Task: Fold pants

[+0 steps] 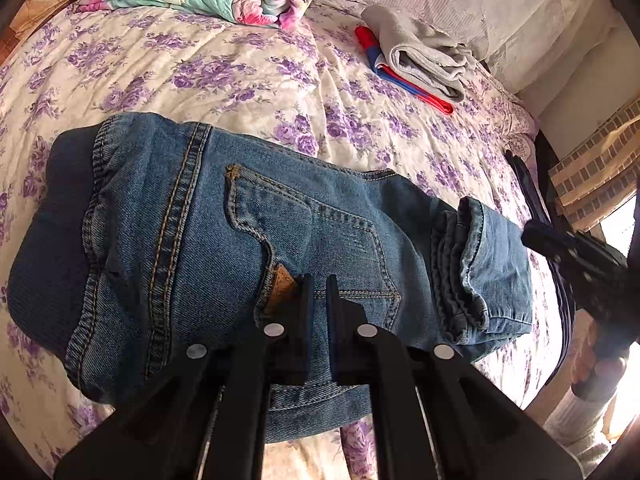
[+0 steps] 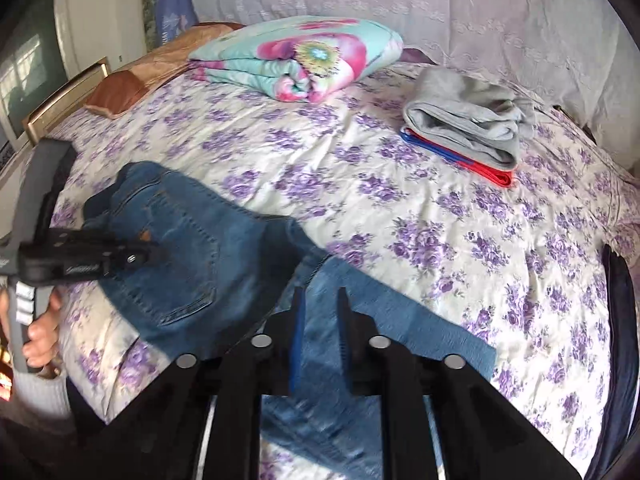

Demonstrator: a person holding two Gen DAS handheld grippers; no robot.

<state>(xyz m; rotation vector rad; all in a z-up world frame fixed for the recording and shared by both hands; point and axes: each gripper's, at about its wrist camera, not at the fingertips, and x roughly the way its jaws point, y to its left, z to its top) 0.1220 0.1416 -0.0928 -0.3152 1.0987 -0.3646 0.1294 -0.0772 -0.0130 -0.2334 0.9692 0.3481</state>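
Observation:
Blue jeans [image 1: 224,240] lie folded on the floral bed, waistband to the left, back pocket up, leg hems [image 1: 468,268] doubled over at the right. My left gripper [image 1: 320,284] hovers over the back pocket by the leather tag, jaws a narrow gap apart, holding nothing. In the right wrist view the jeans [image 2: 180,264] lie at the left, a leg [image 2: 360,320] running under my right gripper [image 2: 320,300], whose jaws stand slightly apart above the denim. The right gripper also shows in the left wrist view [image 1: 536,236] by the hems.
A folded grey garment [image 2: 468,128] lies on a red and blue one [image 2: 492,174] at the far right of the bed [image 2: 360,200]. A rolled floral quilt [image 2: 296,60] and a brown pillow [image 2: 132,80] lie at the head. A curtain hangs behind.

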